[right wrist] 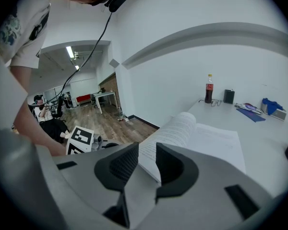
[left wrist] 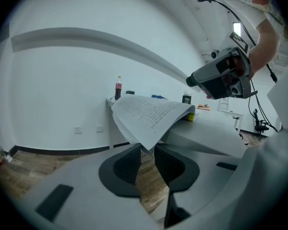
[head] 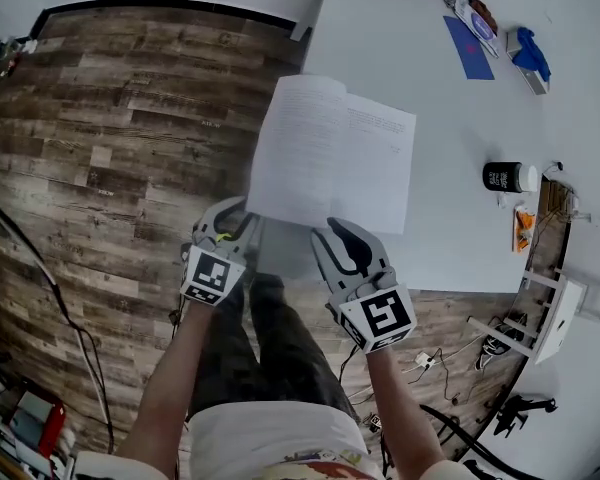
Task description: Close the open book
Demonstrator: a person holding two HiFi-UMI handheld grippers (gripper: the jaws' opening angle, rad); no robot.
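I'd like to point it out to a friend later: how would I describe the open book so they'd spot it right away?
Start at the big white table beside the wooden floor and go to its near left part. The open book lies there with its printed white pages up. It is far larger than the blue sheet and black jar toward the table's right side.

Your head view is bright and even, with the white table [head: 450,238] and the open book [head: 330,158] nearly washed out; a soft shadow lies at the book's near edge; both your gripper views bulge and darken at the rims; a ceiling strip light [right wrist: 69,51] glows in the right one.
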